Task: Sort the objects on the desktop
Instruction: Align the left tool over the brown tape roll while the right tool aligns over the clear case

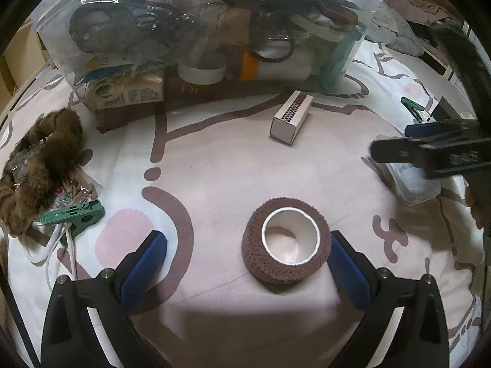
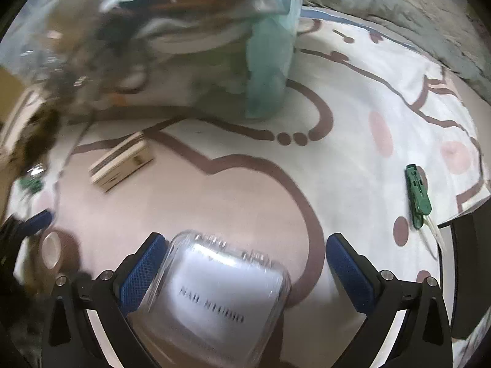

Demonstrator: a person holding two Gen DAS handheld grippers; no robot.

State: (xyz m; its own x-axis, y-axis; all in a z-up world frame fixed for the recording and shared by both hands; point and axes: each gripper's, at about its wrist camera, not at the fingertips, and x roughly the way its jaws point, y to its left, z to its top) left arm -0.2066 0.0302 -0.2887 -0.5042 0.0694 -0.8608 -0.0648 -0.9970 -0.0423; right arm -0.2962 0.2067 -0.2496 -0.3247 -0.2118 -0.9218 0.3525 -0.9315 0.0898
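A brown bandage roll (image 1: 286,240) with a white core lies on the patterned cloth between my left gripper's (image 1: 248,257) open blue pads, nearer the right pad. My right gripper (image 2: 245,263) is open around a clear plastic box (image 2: 214,300) with a white label; the box touches its left pad. That box (image 1: 414,181) and the right gripper (image 1: 429,150) show at the right of the left wrist view. A small matchbox (image 1: 291,117) lies farther back; it also shows in the right wrist view (image 2: 122,165).
A clear bag (image 1: 199,30) stuffed with items fills the back. A furry brown scrunchie (image 1: 40,165), a green clip (image 1: 75,214) and a white cord (image 1: 52,245) lie at the left. Another green clip (image 2: 417,196) lies at the right.
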